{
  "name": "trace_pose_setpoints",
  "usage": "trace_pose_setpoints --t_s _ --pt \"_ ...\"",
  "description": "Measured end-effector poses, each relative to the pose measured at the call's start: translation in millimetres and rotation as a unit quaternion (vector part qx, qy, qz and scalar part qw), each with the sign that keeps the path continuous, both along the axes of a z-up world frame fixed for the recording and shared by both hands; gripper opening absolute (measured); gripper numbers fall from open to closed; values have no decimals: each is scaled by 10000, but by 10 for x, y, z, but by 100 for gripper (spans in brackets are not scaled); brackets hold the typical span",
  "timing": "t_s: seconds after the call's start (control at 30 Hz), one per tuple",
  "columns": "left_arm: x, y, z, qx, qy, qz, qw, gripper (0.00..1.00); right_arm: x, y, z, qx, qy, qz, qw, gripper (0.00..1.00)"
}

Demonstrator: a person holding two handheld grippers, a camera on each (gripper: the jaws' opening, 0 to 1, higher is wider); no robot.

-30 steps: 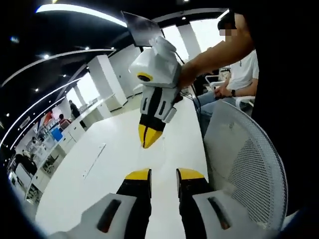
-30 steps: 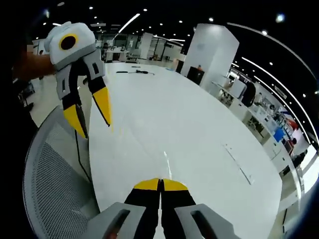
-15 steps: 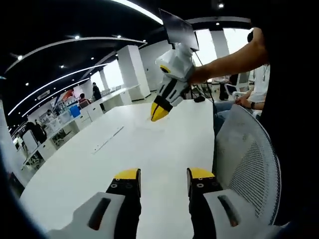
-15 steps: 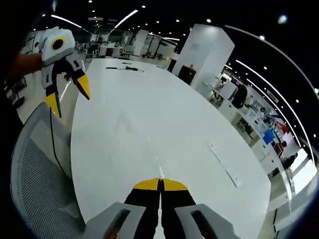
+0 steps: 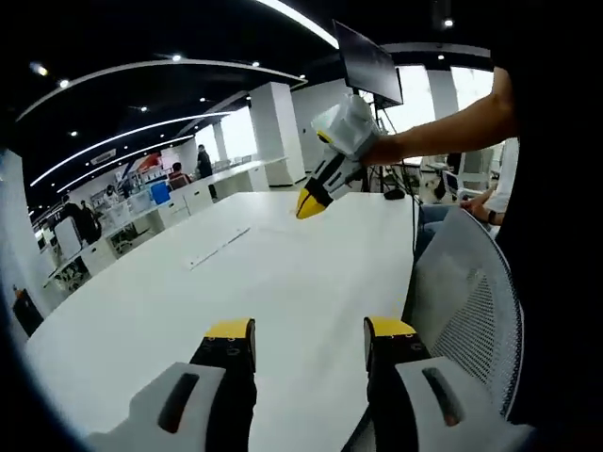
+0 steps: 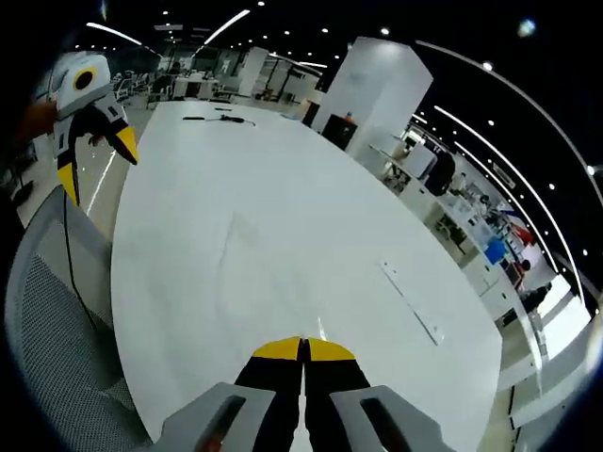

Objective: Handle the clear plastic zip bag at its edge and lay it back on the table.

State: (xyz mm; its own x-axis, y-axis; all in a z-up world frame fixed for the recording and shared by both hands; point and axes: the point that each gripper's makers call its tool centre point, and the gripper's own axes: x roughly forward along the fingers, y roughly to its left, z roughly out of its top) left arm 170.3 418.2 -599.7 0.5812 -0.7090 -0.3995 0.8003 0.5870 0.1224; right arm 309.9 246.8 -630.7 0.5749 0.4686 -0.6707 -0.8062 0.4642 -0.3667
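- Bag [image 6: 247,268]: clear, nearly lost against white; faint creases spread ahead-left of the right gripper [image 6: 302,345], its edge glinting at the closed tips.

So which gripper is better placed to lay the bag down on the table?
Probably right. The right gripper is shut low over the table, at the faint clear bag's edge; the left gripper hangs open, off beside the chair.
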Motion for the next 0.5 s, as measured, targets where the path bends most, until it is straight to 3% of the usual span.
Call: trace_pose_setpoints --t_s 0.1,0.13,0.23,0.3,0.5 --pt "-28 37 -40 -47 59 86 9999 47 -16 62 -88 76 71 59 9999 0" --pt "-44 44 -53 -88 98 127 9998 47 -33 103 -138 248 261 -8 9994 0" --pt "-74 47 -80 -247 215 221 9992 49 -9 129 -246 134 236 35 9996 0" --pt "-95 50 -104 -324 256 263 9988 50 -27 186 -309 385 463 -13 9982 0" --pt "-159 36 -142 -466 283 292 9981 49 35 228 -458 388 479 -140 9980 0"
